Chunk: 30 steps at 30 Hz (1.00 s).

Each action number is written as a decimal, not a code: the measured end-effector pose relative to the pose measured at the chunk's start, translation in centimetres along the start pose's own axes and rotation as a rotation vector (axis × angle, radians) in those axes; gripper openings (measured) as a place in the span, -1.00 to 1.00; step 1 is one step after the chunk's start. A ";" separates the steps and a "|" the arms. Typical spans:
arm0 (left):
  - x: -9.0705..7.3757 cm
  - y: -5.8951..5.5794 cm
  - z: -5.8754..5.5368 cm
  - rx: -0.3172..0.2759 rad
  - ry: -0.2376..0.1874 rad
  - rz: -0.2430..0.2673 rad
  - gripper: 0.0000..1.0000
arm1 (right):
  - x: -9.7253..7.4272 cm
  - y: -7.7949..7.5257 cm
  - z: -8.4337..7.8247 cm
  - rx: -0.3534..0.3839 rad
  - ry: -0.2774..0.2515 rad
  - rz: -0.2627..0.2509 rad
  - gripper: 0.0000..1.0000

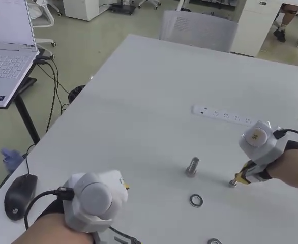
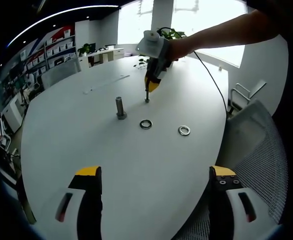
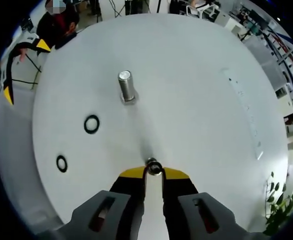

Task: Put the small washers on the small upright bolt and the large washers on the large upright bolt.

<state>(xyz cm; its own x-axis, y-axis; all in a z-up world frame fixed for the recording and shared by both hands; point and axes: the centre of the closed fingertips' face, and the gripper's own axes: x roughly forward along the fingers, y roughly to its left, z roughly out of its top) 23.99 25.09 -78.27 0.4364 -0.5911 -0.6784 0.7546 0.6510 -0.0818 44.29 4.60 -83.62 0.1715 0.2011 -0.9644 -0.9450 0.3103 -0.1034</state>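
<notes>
Flanking small bolt (image 3: 154,165) — right claw (image 3: 154,173), tips close

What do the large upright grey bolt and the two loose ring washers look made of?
Large upright grey bolt: likely steel, dull silver-grey with a bright top. Two loose ring washers: probably metal too, darker grey sheen, finish unclear.

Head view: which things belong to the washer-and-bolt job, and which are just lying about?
Job: large upright steel bolt; small upright steel bolt; two flat metal ring washers.
Lying about: long white power strip; black computer mouse; white open laptop.
</notes>
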 end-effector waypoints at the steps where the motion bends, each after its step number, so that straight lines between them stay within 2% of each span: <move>1: 0.0 0.0 0.0 -0.001 0.000 0.002 0.75 | 0.1 0.1 -0.1 0.000 0.003 0.002 -0.75; 9: 0.0 -0.2 -0.4 -0.013 0.009 0.003 0.72 | 0.7 1.2 -0.1 -0.005 0.005 0.008 -0.75; 17: 0.1 -0.5 -0.8 -0.025 0.016 0.006 0.67 | 1.5 1.3 -0.4 -0.012 0.006 0.017 -0.75; 22: 0.1 -0.4 -0.5 -0.032 0.004 0.016 0.66 | 1.6 1.6 -0.4 -0.020 0.010 0.021 -0.74; 30: 0.2 -0.4 -0.7 -0.034 0.011 0.011 0.61 | 1.5 1.7 -0.3 -0.016 0.013 0.024 -0.74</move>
<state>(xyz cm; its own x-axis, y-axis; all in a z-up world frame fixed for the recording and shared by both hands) 23.45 25.07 -78.88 0.4394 -0.5785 -0.6872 0.7324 0.6737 -0.0989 42.88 5.16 -85.32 0.1449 0.1960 -0.9698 -0.9533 0.2902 -0.0838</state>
